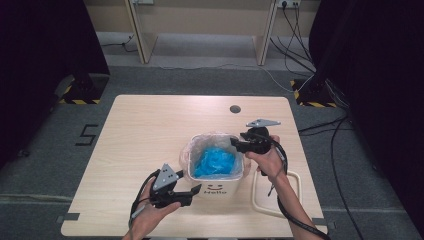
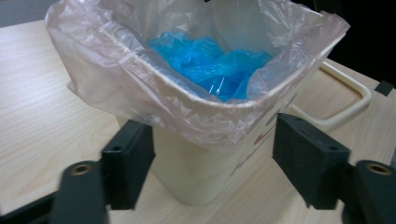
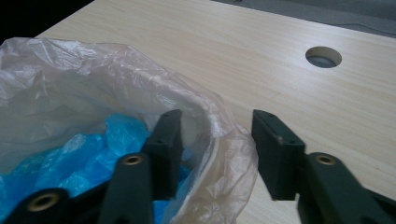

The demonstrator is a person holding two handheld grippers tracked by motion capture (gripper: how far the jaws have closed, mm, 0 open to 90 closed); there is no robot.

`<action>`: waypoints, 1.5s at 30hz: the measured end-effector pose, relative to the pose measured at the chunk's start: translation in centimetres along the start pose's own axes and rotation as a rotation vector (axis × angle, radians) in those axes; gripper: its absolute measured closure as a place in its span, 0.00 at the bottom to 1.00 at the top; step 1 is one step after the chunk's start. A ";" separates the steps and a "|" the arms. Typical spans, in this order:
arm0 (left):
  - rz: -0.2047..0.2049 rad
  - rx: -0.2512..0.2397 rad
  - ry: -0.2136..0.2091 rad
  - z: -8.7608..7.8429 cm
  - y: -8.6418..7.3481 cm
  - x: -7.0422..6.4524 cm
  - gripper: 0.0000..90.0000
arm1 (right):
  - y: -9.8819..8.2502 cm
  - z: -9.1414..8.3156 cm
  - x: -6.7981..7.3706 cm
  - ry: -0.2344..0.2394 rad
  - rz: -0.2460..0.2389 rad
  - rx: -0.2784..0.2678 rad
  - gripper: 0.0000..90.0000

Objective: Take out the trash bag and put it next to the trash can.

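Right gripper, jaws unclenched, straddles the liner at the bin's rim, mid-frame; left gripper brackets the bin, released. Next, probably: pinch the liner.

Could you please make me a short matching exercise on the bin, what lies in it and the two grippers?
Things:
1. bin
2. clear liner
3. crumpled plastic
4. right gripper

States:
a. blue, lying inside the bin
b. jaws astride the bin's rim, one inside, one outside
c. cream, upright on the table
d. folded over the rim

Pairs: 1-c, 2-d, 3-a, 4-b
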State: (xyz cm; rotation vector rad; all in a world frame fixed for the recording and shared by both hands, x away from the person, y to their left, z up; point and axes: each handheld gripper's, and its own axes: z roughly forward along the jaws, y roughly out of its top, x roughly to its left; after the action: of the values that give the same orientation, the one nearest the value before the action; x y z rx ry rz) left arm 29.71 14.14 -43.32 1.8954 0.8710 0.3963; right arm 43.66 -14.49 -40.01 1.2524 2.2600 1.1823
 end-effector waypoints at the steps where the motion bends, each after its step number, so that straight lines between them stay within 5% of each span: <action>1: 0.010 -0.001 0.003 0.0 0.0 -0.1 0.39 | 0.0 0.0 0.0 0.000 -0.005 -0.002 0.69; 7: 0.041 -0.022 0.013 -0.7 0.2 -0.3 0.52 | 0.1 -0.3 0.7 -0.026 -0.075 -0.017 0.85; 16: 0.087 -0.044 0.008 -1.7 0.3 -0.5 0.71 | 1.0 -1.5 1.5 -0.082 -0.168 -0.050 0.93; 21: 0.124 -0.072 -0.014 -2.4 0.6 -0.9 0.81 | 1.3 -2.1 2.0 -0.060 -0.166 -0.078 0.95; 28: 0.113 -0.105 -0.053 -2.8 1.2 -0.7 0.93 | 2.0 -2.5 2.3 -0.021 -0.148 -0.109 0.96; 45: 0.085 -0.148 -0.086 -5.1 3.6 -0.1 0.97 | 4.5 -4.1 2.8 0.028 -0.132 -0.152 0.96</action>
State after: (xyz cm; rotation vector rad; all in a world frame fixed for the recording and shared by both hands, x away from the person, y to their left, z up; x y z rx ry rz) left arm 28.07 16.38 -37.75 1.8030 0.6869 0.4159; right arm 42.14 -13.10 -33.62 1.0198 2.1879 1.3018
